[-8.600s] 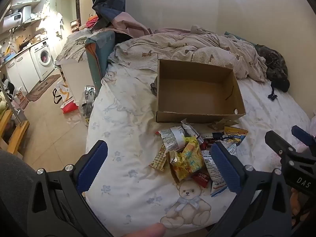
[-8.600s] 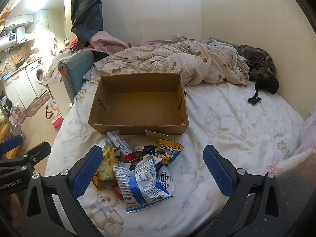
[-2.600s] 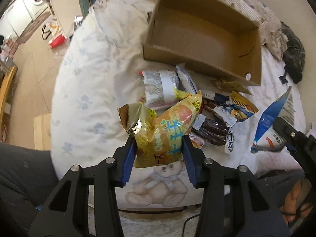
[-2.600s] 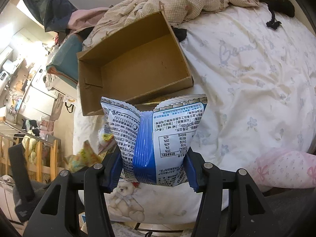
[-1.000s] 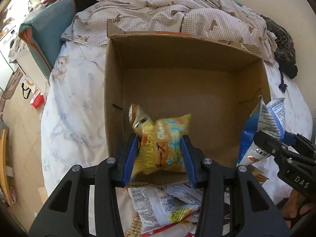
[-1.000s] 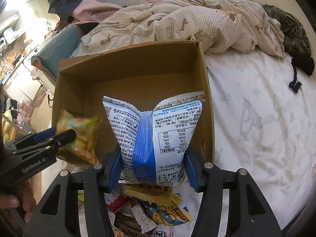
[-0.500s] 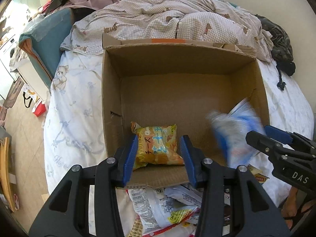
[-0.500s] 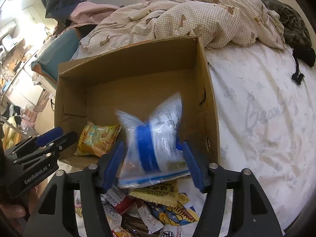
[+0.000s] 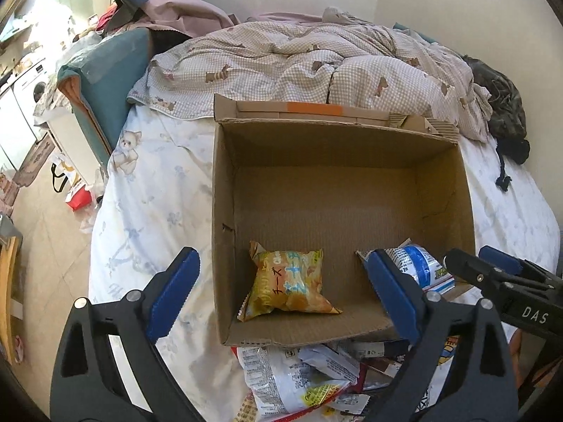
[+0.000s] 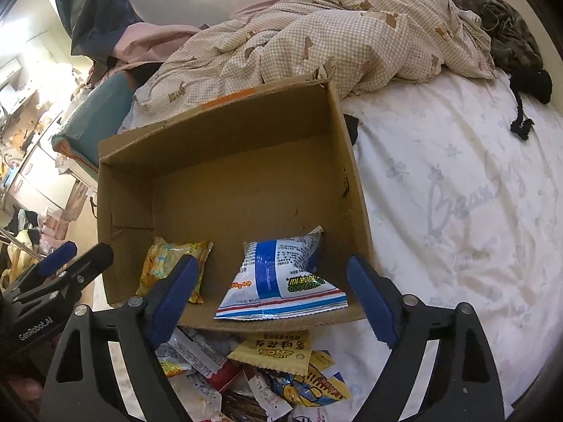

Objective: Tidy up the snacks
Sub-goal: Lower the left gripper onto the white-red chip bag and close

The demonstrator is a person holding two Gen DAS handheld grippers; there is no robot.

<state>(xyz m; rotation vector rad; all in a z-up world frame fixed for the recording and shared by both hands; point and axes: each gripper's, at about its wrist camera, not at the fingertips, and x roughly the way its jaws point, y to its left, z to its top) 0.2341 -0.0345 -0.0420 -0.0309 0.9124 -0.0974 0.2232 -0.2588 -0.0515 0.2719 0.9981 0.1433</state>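
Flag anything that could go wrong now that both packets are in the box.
1. The blue-and-white packet leans on the cardboard box by its low front edge; a bump could tip it out.
2. The left gripper and right gripper, jaws just opened and empty, hover close together; reaching for the snack pile together risks a collision.

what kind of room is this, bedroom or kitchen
Most likely a bedroom in a small flat. The cardboard box sits on a bed sheet printed with teddy bears, a rumpled checked duvet lies behind it, and a washing machine shows at the far left.
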